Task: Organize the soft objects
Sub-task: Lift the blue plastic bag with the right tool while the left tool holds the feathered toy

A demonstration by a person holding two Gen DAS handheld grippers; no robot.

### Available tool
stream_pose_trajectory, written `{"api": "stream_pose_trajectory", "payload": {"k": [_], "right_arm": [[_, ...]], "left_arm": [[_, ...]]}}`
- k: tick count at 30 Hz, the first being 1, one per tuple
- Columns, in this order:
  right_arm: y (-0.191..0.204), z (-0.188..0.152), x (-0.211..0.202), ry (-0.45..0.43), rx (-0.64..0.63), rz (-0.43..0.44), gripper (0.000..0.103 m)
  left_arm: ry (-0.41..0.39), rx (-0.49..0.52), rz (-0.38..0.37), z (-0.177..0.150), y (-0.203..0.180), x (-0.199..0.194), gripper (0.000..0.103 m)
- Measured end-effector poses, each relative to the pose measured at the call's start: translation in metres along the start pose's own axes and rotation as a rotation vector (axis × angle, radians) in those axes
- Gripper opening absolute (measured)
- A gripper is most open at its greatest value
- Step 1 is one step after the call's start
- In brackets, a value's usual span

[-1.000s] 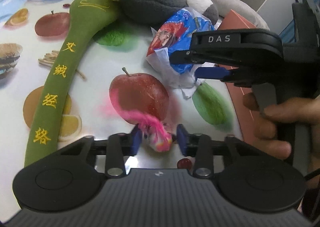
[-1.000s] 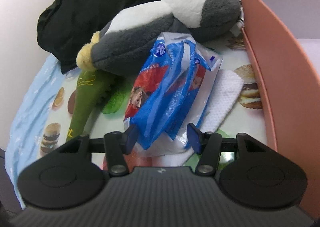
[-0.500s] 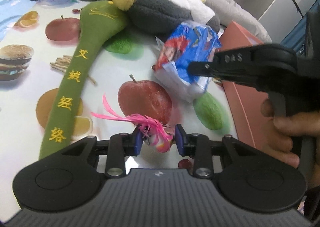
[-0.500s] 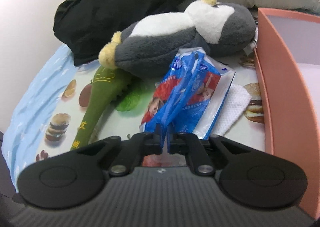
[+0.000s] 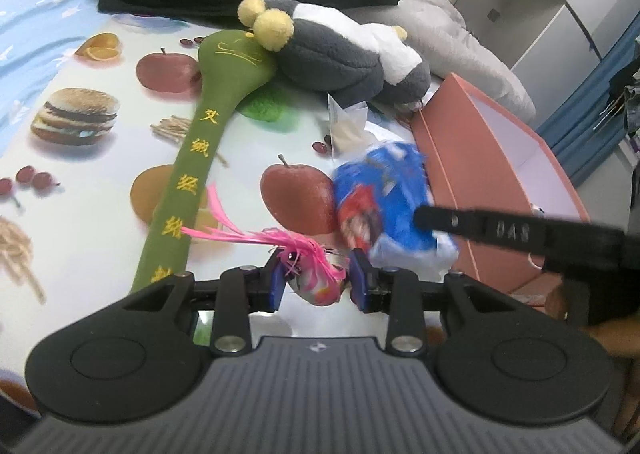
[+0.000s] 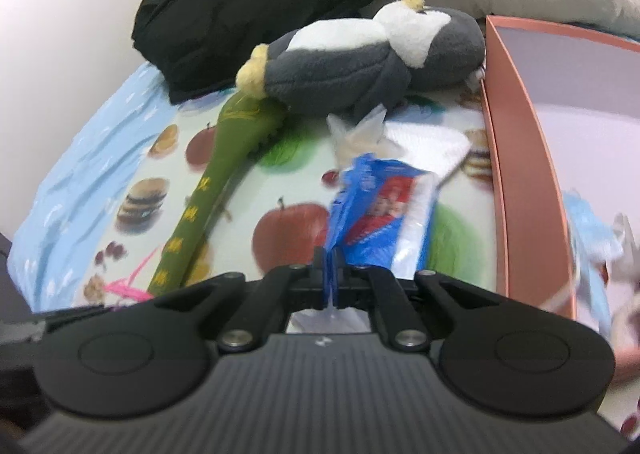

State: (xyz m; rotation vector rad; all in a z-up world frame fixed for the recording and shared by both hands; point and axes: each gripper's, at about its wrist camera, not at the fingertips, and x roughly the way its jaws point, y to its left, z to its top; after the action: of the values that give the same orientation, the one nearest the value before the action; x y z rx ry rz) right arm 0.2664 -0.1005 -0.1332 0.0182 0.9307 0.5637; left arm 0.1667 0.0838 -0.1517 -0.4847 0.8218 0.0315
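Fruit-printed cloth covered the table (image 5: 100,142), where the blue packet (image 6: 372,210), pinched shut in the right claw (image 6: 331,278) near the pink box (image 6: 520,158), was best carried level over its rim, while the feathered toy (image 5: 316,274) was clamped in the left claw (image 5: 318,280).

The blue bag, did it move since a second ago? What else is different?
Yes. The right claw was open around the blue bag; it shut on the bag's edge and pulled it away from the penguin plush, toward the pink box, uncovering a white cloth. The left claw still holds the pink feather toy. The penguin and the green padded stick stayed put.
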Motion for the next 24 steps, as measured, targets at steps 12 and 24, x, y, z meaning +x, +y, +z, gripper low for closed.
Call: {"api": "stream_pose_trajectory", "payload": {"k": [12,24], "right_arm": [[0.009,-0.055,-0.036,0.043,0.025,-0.060,0.008],[0.008,-0.069,-0.036,0.005,0.044,-0.089,0.054]], "left_arm": [[-0.051,0.008,-0.043,-0.019,-0.001,-0.044,0.038],[-0.079,0.011,-0.013,-0.033,-0.001,-0.071,0.038]]}}
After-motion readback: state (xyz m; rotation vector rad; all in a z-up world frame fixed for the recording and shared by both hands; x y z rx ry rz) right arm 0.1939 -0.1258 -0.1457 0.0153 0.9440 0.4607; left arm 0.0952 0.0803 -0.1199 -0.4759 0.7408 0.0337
